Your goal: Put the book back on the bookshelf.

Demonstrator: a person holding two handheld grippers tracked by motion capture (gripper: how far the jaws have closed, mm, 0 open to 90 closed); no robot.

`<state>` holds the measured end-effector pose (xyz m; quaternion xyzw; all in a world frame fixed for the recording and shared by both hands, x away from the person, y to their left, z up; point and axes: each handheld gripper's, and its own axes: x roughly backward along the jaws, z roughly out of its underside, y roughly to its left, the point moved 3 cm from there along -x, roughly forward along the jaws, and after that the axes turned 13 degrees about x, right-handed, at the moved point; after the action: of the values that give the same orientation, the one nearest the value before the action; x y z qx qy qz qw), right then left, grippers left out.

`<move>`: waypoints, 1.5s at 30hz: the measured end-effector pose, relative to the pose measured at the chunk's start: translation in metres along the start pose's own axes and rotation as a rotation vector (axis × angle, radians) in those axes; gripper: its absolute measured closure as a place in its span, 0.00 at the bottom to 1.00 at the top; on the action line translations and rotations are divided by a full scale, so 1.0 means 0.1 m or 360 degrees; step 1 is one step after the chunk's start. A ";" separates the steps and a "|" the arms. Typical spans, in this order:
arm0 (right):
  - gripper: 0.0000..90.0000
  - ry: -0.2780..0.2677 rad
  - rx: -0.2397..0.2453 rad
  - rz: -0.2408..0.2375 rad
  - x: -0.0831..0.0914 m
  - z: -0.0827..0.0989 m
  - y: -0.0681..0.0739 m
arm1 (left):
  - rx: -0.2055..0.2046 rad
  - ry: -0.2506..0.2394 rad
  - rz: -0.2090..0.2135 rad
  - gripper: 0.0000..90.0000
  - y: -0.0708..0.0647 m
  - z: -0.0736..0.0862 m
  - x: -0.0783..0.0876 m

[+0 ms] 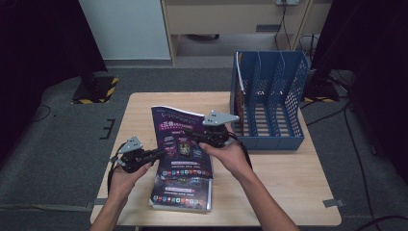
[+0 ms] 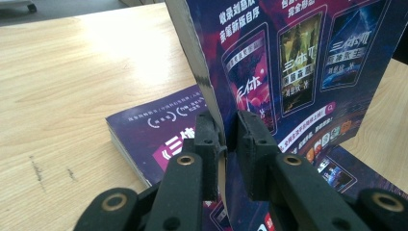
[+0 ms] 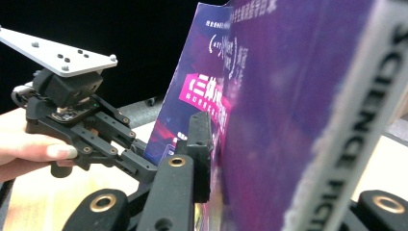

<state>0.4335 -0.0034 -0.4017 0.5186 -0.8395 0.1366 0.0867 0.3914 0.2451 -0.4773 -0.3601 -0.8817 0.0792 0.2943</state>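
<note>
Both tongs (image 1: 156, 153) (image 1: 190, 131) seemingly clamping magazine (image 1: 179, 139)

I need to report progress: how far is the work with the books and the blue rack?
Done: nothing clearly; the blue rack has a dark item in its left slot, hard to identify. In hand: the left gripper and right gripper both clamp the raised book. Left: slotting it, then the second book flat on the table.

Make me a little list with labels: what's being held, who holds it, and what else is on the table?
held thing: raised purple book, tilted up
left gripper: fingers shut on the book's edge
right gripper: fingers shut on the book's opposite edge
underneath: second purple book, flat on the wooden table
also there: blue file rack, table's far right
</note>
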 end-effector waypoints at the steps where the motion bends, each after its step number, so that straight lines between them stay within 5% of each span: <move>1: 0.85 -0.0007 0.0004 -0.0008 0.00 -0.01 0.00 | -0.0007 -0.0006 0.0000 0.88 0.00 -0.01 0.01; 30: 0.84 -0.0139 0.0028 -0.0098 0.03 -0.27 -0.03 | -0.0063 -0.0063 0.0021 0.89 -0.01 -0.05 0.08; 40: 0.92 -0.0128 0.0059 -0.0002 0.05 -0.26 -0.05 | -0.0061 -0.0082 0.0025 0.86 0.00 -0.05 0.07; 45: 0.92 -0.0143 0.0073 0.0011 0.06 -0.26 -0.04 | -0.0052 -0.0103 -0.0035 0.82 0.06 -0.03 0.08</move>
<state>0.4340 -0.0020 -0.3742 0.5232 -0.8410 0.1327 0.0364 0.3922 0.2547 -0.4732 -0.3525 -0.8958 0.0731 0.2605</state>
